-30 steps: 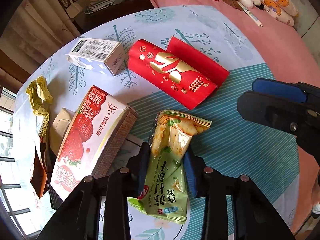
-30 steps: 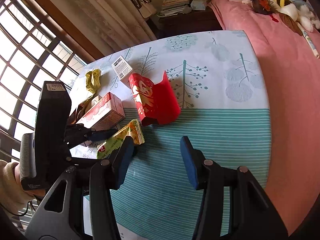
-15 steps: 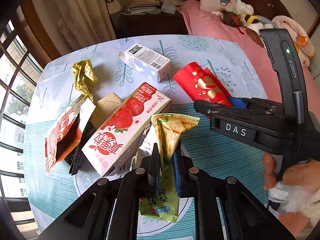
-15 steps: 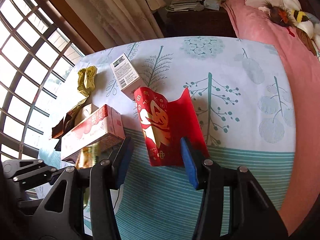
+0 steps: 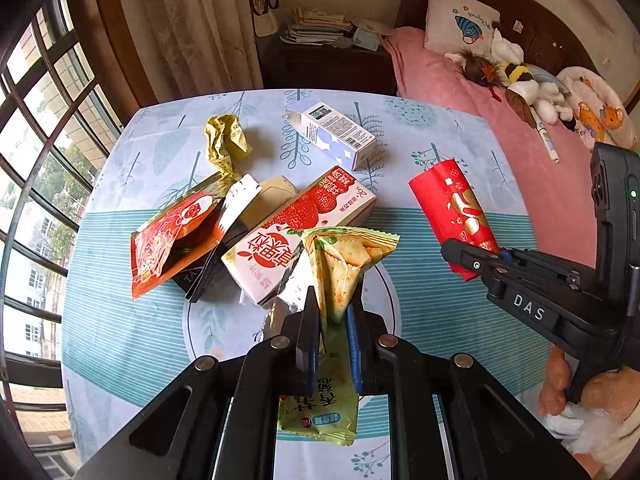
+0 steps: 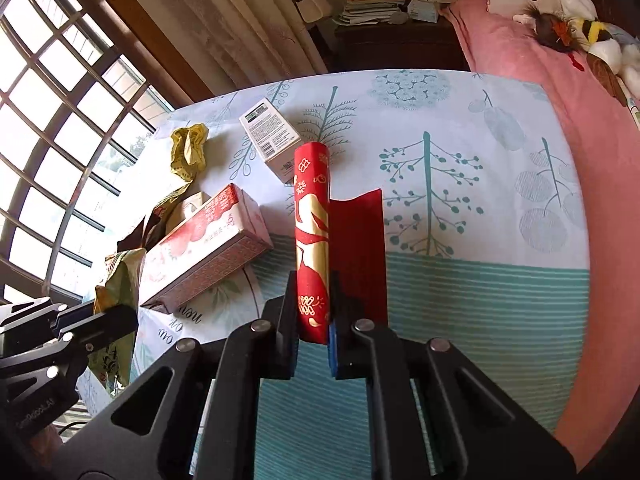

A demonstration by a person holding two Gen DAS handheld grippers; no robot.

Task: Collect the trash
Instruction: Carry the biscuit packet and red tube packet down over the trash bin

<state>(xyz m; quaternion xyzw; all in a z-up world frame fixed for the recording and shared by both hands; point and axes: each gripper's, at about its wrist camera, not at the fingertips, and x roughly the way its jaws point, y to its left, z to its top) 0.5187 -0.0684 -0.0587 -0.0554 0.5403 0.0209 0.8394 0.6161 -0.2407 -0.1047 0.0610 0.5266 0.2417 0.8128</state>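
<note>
Green cracker wrapper (image 5: 340,276) is pinched upright in the left tool (image 5: 334,312), clear of the tabletop (image 5: 420,320), ready to carry off; the right tool (image 6: 314,308) has clamped narrow on the red envelope (image 6: 312,232), squeezing it into a ridge for lifting

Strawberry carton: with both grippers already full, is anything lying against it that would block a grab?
Yes. The strawberry carton has a beige packet and dark wrappers tucked against its window side. Its bed side looks clear.
</note>
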